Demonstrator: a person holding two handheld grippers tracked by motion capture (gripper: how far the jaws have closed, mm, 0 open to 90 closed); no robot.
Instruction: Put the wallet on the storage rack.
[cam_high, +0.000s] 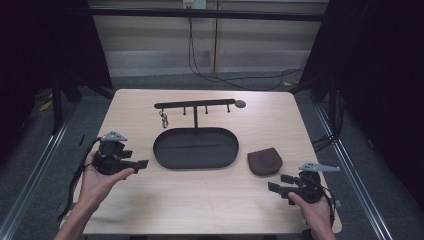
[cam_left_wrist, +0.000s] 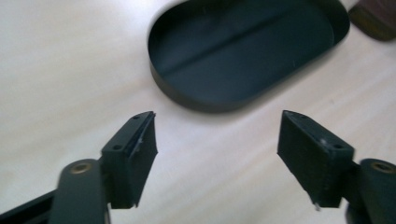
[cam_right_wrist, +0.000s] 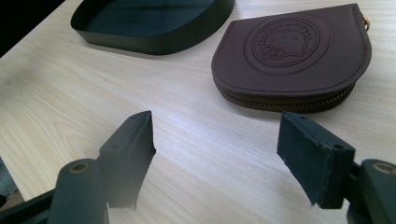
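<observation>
A black oval tray (cam_high: 165, 150) sits mid-table, with a black T-shaped hanger stand (cam_high: 195, 106) rising from its far side. A small metal key clip (cam_high: 163, 119) hangs from the stand's left end. A brown zipped coin pouch (cam_high: 264, 161) with an embossed round emblem lies to the right of the tray. My left gripper (cam_high: 144, 163) hovers left of the tray, open and holding nothing; the tray (cam_left_wrist: 187, 93) lies ahead of its jaws. My right gripper (cam_high: 272, 186) hovers near the front right, open, with the pouch (cam_right_wrist: 292, 56) just ahead of it and the tray (cam_right_wrist: 154, 39) beyond.
The light wooden table (cam_high: 200, 200) has its front edge close to both hands. Cables (cam_high: 210, 75) trail on the floor behind the table. Metal rails (cam_high: 30, 175) run along both sides.
</observation>
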